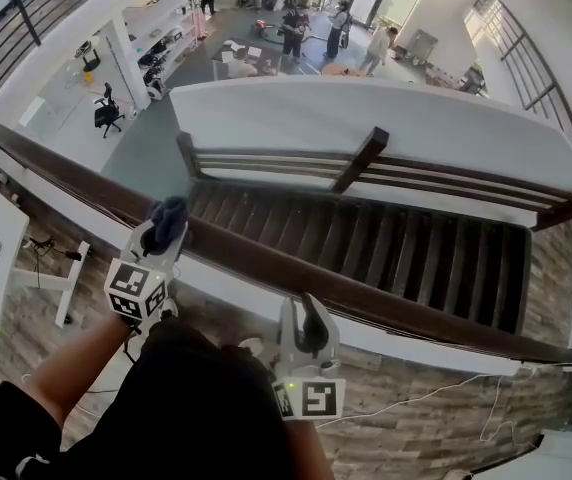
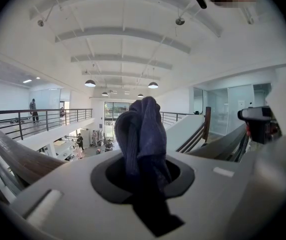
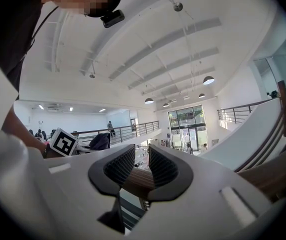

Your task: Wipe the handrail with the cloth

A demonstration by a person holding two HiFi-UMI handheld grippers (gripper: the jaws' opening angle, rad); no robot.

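The left gripper [image 1: 163,230] was clamped on a bunched dark blue cloth [image 1: 169,216], left of centre in the head view. The wad sat on top of the dark wooden handrail [image 1: 386,303], which ran as a long diagonal from the upper left of the frame to the lower right. In the left gripper view the cloth [image 2: 140,139] filled the gap between the jaws and stood up past their tips, and the handrail [image 2: 18,159] curved away at the lower left.

The right gripper [image 1: 309,318] hung lower and nearer the centre, its tips at the near edge of the rail. In the right gripper view its jaws [image 3: 142,166] stood partly apart with nothing gripped. A strip of the handrail [image 3: 135,179] showed through the gap, and I could not tell whether it touched the pads.

By my reading the wipe was under way, with most of the rail toward the lower right not yet covered. To do it well, the cloth would want steady downward pressure so that fabric, not the jaw tips, met the wood. The stroke should follow the rail's slant and also reach its side faces. The grip should stay firm, since the wad stood beside the open drop to the staircase [image 1: 366,238] below. The right gripper would do best clear of the cloth's path.
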